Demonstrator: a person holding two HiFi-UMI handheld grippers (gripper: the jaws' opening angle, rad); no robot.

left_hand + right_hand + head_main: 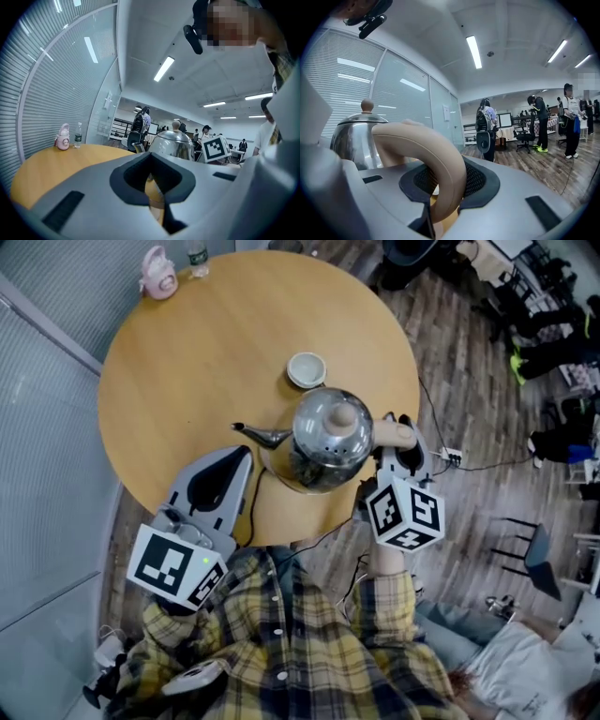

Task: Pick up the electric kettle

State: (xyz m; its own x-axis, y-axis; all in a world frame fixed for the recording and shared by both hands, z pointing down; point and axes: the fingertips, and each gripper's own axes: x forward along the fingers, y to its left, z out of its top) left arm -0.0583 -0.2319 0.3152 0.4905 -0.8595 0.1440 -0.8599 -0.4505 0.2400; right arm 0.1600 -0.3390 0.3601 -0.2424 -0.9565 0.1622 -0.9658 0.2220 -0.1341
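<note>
The shiny steel kettle (321, 439), with knobbed lid and beige handle (392, 435), is at the round table's (187, 352) near edge. The right gripper (399, 430) clamps that handle; the left gripper's (246, 457) jaws are closed, empty.

We note colours | kettle (323, 432): shiny silver, handle (426, 154) pale beige | bench (187, 381): warm tan wood | cup (306, 369): white | flask (158, 276): pink | left tongs (246, 457), right tongs (401, 442): grey shells, black pads, black-and-white square markers | shirt (281, 643): yellow-and-dark plaid | floor (478, 399): grey-brown planks
</note>
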